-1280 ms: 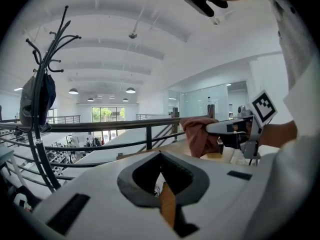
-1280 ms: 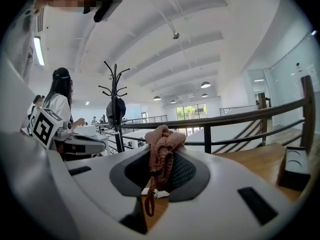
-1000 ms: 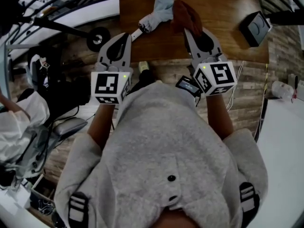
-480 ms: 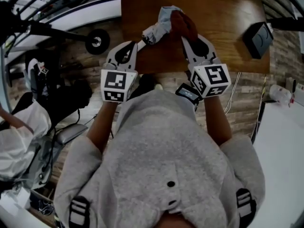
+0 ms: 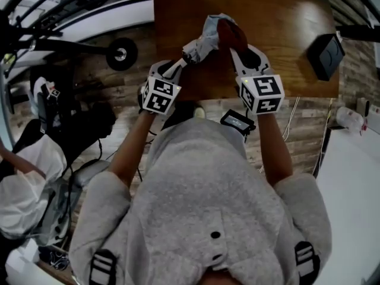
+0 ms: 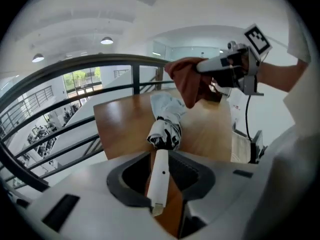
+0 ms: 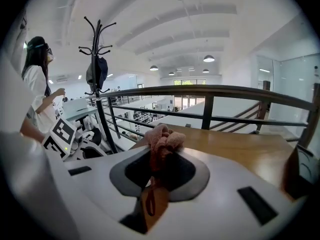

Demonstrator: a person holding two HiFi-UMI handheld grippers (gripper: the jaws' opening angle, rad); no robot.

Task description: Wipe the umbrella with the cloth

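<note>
The left gripper point(image 5: 173, 70) carries a cube point(image 5: 160, 95) printed with black-and-white square markers. Its jaws are opening, and the smooth white handle point(image 6: 160, 176) of the umbrella point(image 5: 200, 40) stands between them with a gap on each side. The folded umbrella, of pale wrinkled fabric, lies on the glossy wooden table point(image 5: 285, 28). Just to its right, the right gripper point(image 5: 237, 49) pinches tightly the crumpled, soft, rust-red cloth point(image 5: 233, 33).
</note>
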